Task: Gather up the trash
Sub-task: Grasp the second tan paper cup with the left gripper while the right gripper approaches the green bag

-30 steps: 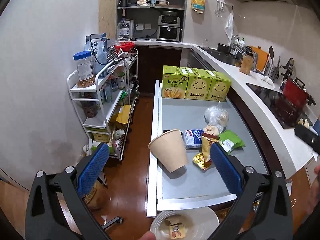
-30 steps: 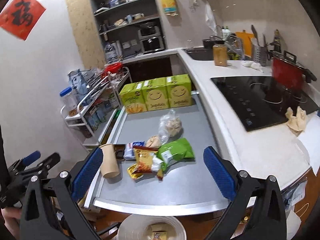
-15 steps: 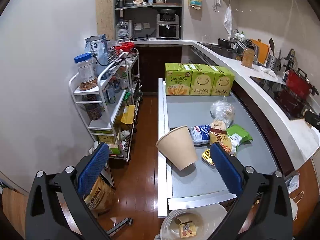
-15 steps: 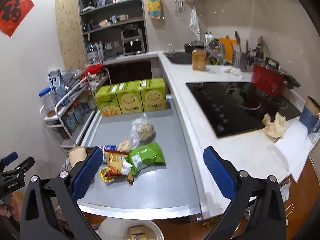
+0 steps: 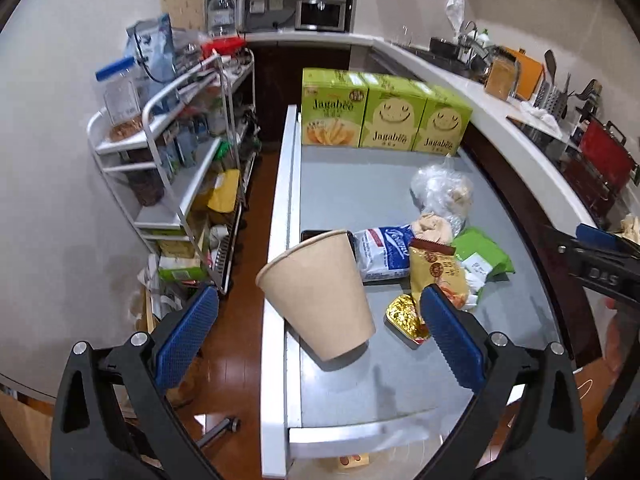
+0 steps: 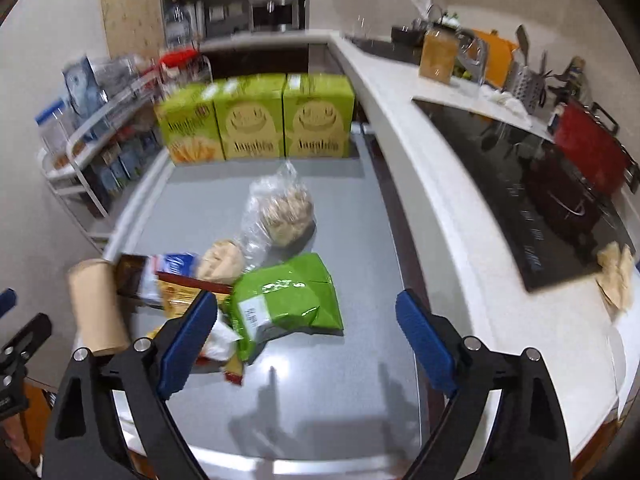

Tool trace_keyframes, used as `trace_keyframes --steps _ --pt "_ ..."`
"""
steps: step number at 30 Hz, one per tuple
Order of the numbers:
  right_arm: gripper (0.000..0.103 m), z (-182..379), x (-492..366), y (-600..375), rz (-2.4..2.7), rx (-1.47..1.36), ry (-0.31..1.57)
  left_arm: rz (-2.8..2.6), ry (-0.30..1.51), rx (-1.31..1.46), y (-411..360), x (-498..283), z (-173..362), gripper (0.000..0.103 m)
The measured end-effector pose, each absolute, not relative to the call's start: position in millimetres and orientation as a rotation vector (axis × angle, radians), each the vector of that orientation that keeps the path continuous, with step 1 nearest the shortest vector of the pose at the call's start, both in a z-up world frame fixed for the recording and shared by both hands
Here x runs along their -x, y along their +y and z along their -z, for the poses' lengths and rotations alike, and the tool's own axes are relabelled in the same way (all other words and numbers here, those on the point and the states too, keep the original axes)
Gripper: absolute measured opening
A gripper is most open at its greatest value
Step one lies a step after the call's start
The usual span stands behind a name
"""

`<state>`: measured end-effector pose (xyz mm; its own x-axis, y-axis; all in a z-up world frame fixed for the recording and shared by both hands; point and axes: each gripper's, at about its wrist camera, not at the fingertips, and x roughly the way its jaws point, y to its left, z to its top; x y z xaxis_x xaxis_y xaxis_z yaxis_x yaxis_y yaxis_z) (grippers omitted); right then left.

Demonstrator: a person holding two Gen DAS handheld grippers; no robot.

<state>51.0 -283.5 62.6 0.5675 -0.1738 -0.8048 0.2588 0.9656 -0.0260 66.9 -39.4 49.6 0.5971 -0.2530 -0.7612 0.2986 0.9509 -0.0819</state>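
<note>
Both grippers have closed in on the table (image 5: 400, 392). Left gripper (image 5: 320, 330) wide open, empty, lined up on tilted cup (image 5: 320, 296); right gripper (image 6: 306, 338) wide open, empty, over green bag (image 6: 288, 300), wrappers (image 5: 436, 272) heaped beside, likely for grabbing.

The cup (image 5: 320, 296) hides part of the blue packet (image 5: 382, 254) behind it. Beyond the cup, the boxes' (image 6: 256, 122) lettering blurs in the right wrist view.
</note>
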Motion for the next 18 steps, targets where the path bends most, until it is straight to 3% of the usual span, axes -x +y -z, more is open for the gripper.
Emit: trace_keyframes --steps 10,18 --pt "0.088 -13 -113 -297 0.283 -0.141 1.091 0.305 0.945 -0.014 -48 -96 -27 0.101" --pt "0.083 9 -132 -279 0.228 0.084 1.257 0.323 0.941 -0.067 -54 -99 -27 0.101"
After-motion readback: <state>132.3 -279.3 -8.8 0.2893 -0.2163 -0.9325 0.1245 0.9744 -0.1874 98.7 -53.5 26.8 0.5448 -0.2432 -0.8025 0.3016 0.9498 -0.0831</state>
